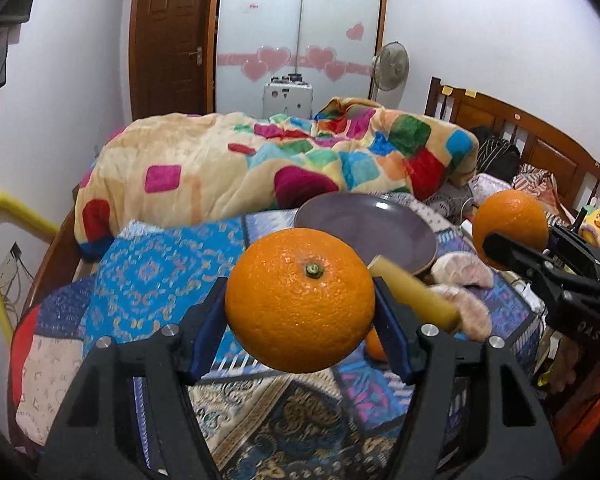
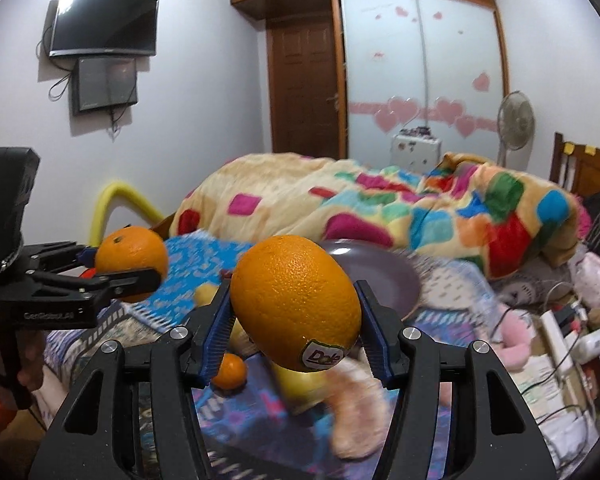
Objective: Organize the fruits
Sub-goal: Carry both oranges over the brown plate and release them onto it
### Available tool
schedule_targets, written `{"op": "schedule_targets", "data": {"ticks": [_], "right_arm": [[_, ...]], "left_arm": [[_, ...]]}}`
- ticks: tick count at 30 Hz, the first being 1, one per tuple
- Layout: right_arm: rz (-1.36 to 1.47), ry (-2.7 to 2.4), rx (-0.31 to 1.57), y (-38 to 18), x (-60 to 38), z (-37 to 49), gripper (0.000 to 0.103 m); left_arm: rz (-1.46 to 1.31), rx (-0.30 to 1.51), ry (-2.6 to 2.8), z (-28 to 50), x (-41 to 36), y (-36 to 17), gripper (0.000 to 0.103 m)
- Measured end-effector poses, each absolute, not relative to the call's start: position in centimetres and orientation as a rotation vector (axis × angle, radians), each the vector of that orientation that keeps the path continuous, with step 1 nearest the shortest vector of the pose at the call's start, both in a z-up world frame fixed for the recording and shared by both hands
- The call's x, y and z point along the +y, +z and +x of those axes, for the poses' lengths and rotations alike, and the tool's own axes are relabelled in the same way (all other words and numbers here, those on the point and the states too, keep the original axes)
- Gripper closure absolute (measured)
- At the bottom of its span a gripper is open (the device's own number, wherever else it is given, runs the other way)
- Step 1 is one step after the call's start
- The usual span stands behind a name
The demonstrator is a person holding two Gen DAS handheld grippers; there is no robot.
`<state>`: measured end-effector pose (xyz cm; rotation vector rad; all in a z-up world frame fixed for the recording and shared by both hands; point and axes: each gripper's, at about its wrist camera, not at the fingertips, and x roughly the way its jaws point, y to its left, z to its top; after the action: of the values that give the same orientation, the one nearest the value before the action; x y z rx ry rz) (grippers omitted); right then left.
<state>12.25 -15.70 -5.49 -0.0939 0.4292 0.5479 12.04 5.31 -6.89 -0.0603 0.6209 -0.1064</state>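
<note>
My left gripper (image 1: 300, 304) is shut on a large orange (image 1: 300, 300), stem facing me, held above the patterned cloth. It also shows in the right wrist view (image 2: 132, 264) at the left. My right gripper (image 2: 296, 308) is shut on a second orange (image 2: 296, 304) with a Dole sticker; it also shows in the left wrist view (image 1: 510, 226) at the right. A purple plate (image 1: 380, 228) lies beyond both, also seen in the right wrist view (image 2: 384, 276). A small orange (image 2: 230, 372) and a yellow banana (image 1: 412, 292) lie on the cloth below.
A patterned blue cloth (image 1: 160, 272) covers the bed end. A colourful quilt (image 1: 260, 160) is heaped behind the plate. Pink plush items (image 1: 466, 280) lie beside the banana. Clutter and cables (image 2: 560, 340) sit at the right; wooden headboard (image 1: 540, 136) beyond.
</note>
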Motion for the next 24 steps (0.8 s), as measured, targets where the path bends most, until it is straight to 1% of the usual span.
{"op": "schedule_targets", "data": {"ticks": [5, 12, 24], "right_arm": [[-0.097, 0.506, 0.387, -4.3, -17.2, 13.2, 0.049], [-0.108, 0.467, 0.368, -3.5, -18.4, 15.4, 0.049], [-0.157, 0.425, 0.391, -4.0, -19.2, 19.6, 0.048]], "left_arm": [[-0.043, 0.594, -0.099, 13.5, 3.9, -5.4, 0.035], [-0.021, 0.581, -0.105, 16.3, 1.7, -4.7, 0.035], [-0.056, 0.679, -0.116, 23.4, -0.6, -6.3, 0.035]]}}
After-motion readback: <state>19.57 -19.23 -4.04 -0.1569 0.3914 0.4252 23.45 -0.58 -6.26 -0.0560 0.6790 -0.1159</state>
